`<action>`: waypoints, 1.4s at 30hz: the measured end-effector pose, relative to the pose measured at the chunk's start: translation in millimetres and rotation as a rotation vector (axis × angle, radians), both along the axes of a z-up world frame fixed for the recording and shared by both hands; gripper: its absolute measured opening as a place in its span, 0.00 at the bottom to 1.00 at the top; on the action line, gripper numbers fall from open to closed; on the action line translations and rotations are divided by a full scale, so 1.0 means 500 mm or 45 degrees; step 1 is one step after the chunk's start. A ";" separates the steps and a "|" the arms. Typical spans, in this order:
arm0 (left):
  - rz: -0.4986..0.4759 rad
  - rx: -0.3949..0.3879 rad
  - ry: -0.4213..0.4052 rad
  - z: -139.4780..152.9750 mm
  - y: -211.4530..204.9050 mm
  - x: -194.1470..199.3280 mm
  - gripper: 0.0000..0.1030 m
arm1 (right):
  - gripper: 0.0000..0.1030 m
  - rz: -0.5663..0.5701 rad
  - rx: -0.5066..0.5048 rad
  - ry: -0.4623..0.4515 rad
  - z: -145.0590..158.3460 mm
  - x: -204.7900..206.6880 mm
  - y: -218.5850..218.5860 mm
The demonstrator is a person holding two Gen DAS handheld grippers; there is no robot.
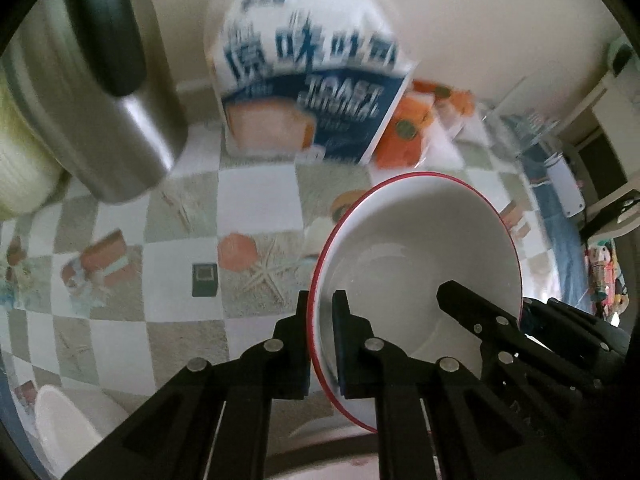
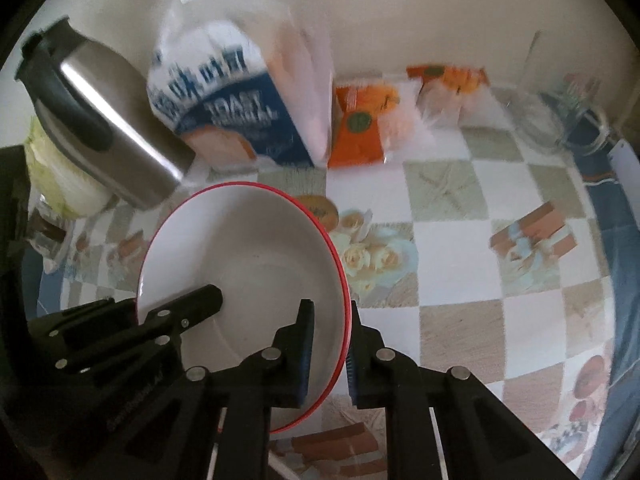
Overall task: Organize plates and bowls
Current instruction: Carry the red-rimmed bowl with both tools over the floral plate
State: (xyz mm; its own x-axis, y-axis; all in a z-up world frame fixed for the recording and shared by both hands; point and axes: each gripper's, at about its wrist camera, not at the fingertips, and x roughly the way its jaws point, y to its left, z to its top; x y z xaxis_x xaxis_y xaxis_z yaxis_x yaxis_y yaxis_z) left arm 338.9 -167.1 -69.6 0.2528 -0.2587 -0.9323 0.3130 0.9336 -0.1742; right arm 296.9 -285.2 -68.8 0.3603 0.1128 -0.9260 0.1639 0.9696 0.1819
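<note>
Bowl [image 1: 420,240] white, thin red rim — left tongs [image 1: 322,344], right tongs [image 2: 329,356] both clamp rim.

The worktop [image 2: 452,248] wears a checked cloth printed with starfish, roses and gift boxes. Along its far edge by the wall stand a steel jug [image 2: 120,136], a blue-and-white toast bag [image 2: 236,120], two orange packets [image 2: 360,128] and a clear glass mug [image 2: 576,120]. Beside the jug sits a pale cabbage [image 2: 60,176]
</note>
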 end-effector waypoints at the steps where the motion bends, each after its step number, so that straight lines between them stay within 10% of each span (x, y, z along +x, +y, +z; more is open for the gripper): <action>1: 0.005 -0.006 -0.013 0.014 0.000 -0.004 0.10 | 0.15 0.002 -0.001 -0.015 0.015 -0.005 0.000; 14: 0.075 -0.045 -0.096 0.131 0.075 -0.119 0.10 | 0.15 0.051 -0.050 -0.089 0.127 -0.101 0.061; 42: 0.110 0.019 -0.119 0.082 0.195 -0.363 0.10 | 0.15 0.095 0.039 -0.065 0.074 -0.327 0.184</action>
State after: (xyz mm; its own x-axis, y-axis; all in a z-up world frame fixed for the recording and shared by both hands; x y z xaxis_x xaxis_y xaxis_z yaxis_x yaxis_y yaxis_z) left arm 157.4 -69.4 -28.7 0.3595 -0.2184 -0.9072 0.2453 0.9601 -0.1340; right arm 133.5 -193.3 -32.0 0.3963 0.1688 -0.9025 0.0814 0.9726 0.2176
